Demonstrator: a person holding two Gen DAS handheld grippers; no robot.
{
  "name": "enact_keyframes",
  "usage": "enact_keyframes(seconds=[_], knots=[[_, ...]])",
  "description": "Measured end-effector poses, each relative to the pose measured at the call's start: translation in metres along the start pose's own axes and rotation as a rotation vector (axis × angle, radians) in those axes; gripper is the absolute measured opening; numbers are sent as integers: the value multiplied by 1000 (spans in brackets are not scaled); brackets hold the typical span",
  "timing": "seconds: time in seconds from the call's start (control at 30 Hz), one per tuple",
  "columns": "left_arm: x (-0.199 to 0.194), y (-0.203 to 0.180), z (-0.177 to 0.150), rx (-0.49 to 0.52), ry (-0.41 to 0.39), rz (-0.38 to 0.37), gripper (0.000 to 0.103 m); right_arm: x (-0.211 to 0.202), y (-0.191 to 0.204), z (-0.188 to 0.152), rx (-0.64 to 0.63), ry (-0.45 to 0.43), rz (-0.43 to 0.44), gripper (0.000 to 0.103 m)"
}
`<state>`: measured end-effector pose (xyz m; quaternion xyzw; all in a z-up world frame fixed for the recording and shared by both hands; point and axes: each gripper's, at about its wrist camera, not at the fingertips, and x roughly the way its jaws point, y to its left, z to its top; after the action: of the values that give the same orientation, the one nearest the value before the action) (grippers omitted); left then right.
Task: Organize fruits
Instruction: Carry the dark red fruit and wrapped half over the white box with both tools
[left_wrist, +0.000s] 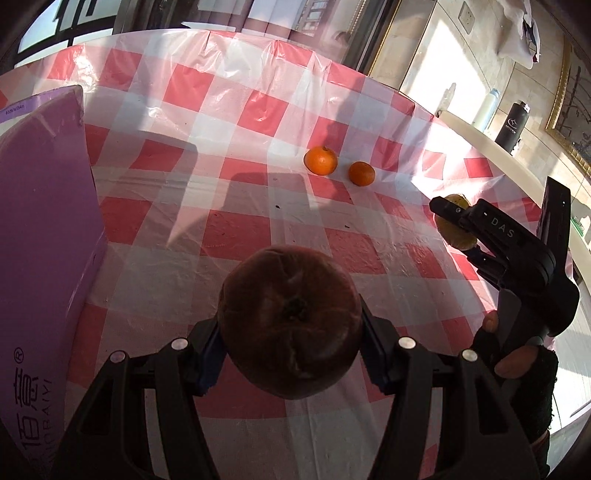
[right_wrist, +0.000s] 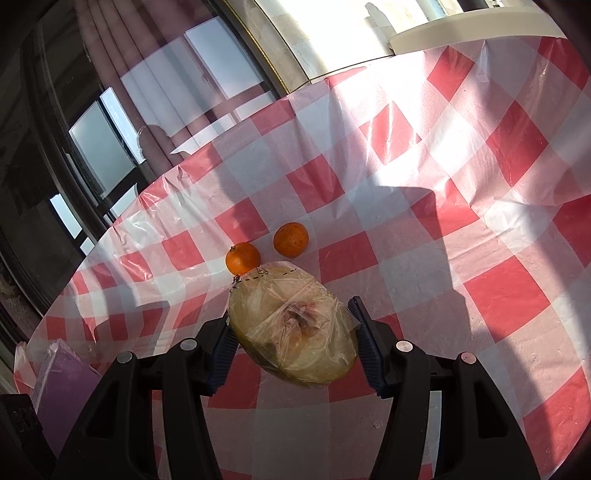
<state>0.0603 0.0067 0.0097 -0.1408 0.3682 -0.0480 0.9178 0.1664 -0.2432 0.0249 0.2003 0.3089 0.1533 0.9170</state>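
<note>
My left gripper (left_wrist: 290, 354) is shut on a dark red round fruit (left_wrist: 290, 321) and holds it above the checked tablecloth. My right gripper (right_wrist: 291, 347) is shut on a yellow fruit wrapped in clear plastic (right_wrist: 291, 325), also held above the cloth; that fruit (left_wrist: 452, 225) and the right gripper show at the right of the left wrist view. Two small oranges (left_wrist: 320, 160) (left_wrist: 361, 173) lie side by side on the cloth, beyond both grippers; they also show in the right wrist view (right_wrist: 243, 257) (right_wrist: 290, 239).
A purple box (left_wrist: 40, 236) stands at the table's left side, seen too in the right wrist view (right_wrist: 62, 380). The round table (left_wrist: 258, 229) has a red and white checked plastic cloth. A white ledge with bottles (left_wrist: 511, 125) runs beyond the table's right edge.
</note>
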Motion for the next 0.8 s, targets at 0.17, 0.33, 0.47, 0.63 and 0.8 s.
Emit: enact_keyframes(seconds=[0.17, 0.33, 0.47, 0.63, 0.8], knots=[[0, 0, 0, -6, -1, 0, 62, 2, 0, 1, 1, 12, -12, 57], [-1, 0, 0, -13, -5, -6, 62, 0, 0, 1, 8, 6, -39, 57], [0, 5, 2, -39, 1, -4, 62, -4, 7, -6, 1, 29, -84, 57], [2, 2, 1, -27, 19, 9, 62, -42, 32, -45, -51, 37, -116, 57], [-7, -3, -7, -9, 18, 26, 62, -91, 46, -85, -50, 13, -105, 57]])
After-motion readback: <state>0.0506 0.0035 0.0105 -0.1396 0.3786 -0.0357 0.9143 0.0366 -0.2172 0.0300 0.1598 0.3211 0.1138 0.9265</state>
